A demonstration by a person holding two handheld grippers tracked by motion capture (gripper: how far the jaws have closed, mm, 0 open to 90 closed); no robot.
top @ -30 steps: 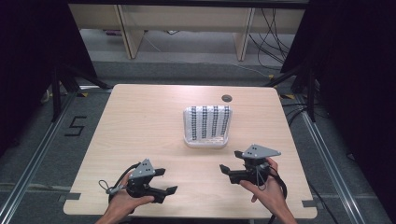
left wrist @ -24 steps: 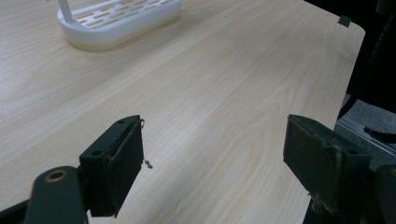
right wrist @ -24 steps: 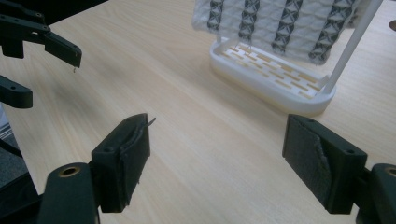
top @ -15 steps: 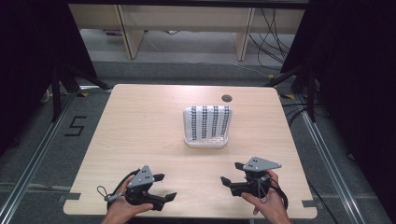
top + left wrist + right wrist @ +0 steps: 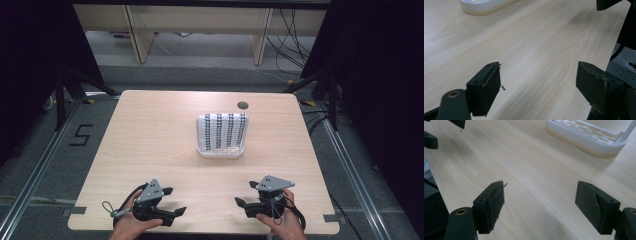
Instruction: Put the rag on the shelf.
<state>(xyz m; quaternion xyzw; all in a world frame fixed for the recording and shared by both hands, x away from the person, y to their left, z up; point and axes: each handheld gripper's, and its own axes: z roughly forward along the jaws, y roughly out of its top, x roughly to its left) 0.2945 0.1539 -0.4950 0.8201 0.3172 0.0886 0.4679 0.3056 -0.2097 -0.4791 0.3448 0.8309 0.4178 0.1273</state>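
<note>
Jaws first: on my left gripper (image 5: 170, 201) both black jaws stand spread wide with bare wood between them, and the right gripper (image 5: 244, 193) is spread just as wide, nothing between its jaws either. In the high view I see both held low over the near edge of the wooden table (image 5: 150, 145), the left near the left corner and the right near the right corner, well apart, their jaws turned toward each other. A hand wraps each one: left hand (image 5: 127, 226), right hand (image 5: 285, 225). The white rack (image 5: 222, 135), slotted and striped with dark rows, sits flat around the middle of the table, well beyond both grippers. From the right gripper view I see its slotted top and rounded rim (image 5: 586, 135) at upper right; from the left gripper view its edge (image 5: 486, 5) shows at the top. A small dark round hole (image 5: 243, 105) sits near the far edge
</note>
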